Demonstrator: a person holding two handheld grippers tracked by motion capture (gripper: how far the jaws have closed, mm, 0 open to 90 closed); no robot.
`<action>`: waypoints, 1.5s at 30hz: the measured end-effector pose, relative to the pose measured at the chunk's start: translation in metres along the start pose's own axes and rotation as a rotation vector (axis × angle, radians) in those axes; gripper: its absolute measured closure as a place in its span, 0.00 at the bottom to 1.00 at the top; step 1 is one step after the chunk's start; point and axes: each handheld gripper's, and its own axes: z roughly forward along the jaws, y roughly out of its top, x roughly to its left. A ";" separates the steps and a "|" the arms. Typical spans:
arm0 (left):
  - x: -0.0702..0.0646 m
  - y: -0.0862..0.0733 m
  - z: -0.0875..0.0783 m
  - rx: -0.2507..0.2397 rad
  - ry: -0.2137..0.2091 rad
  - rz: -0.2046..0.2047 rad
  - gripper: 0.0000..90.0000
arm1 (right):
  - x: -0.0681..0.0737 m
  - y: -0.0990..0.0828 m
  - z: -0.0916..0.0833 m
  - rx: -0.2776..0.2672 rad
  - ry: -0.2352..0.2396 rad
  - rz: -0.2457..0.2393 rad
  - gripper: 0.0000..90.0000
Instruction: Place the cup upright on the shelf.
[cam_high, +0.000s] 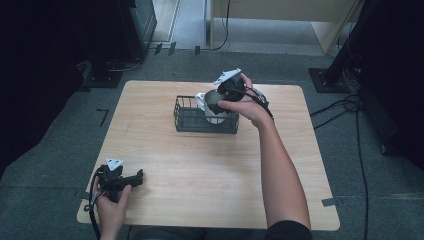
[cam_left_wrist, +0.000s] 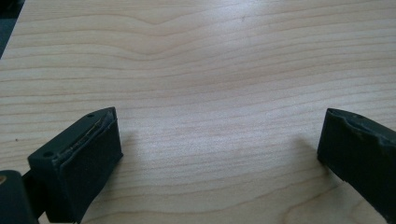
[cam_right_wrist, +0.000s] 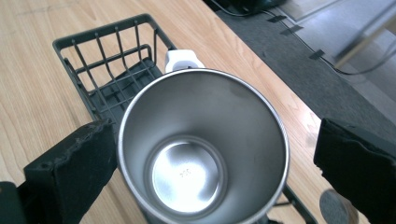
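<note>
Right gripper (cam_right_wrist: 205, 154) jaws apart, straddling steel mug (cam_right_wrist: 203, 144) rim, mouth facing up between them, over wire basket (cam_right_wrist: 100, 56). Left gripper (cam_left_wrist: 219, 154) jaws apart, empty, far off.

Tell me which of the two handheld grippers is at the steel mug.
The right gripper, its jaws open either side of the white-handled steel mug in the black wire basket. The left gripper sits open over bare table.

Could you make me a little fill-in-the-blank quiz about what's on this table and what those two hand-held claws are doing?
1. The mug stands in a black wire ____.
2. The inside of the mug is ____: nothing is in it.
3. The right gripper has its jaws spread, one on each side of the ____.
4. The left gripper is open over the bare wooden ____.

Missing words: basket; empty; mug; table
</note>
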 end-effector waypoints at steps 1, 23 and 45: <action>0.000 0.000 0.000 0.000 0.000 0.000 0.00 | 0.001 0.000 -0.002 0.001 -0.005 0.012 0.00; 0.000 0.000 0.000 -0.002 0.000 -0.002 0.00 | 0.013 -0.060 -0.057 -0.022 -0.111 0.194 0.00; 0.000 0.000 0.000 -0.002 0.000 -0.001 0.00 | 0.003 -0.168 -0.093 -0.027 -0.212 0.370 0.00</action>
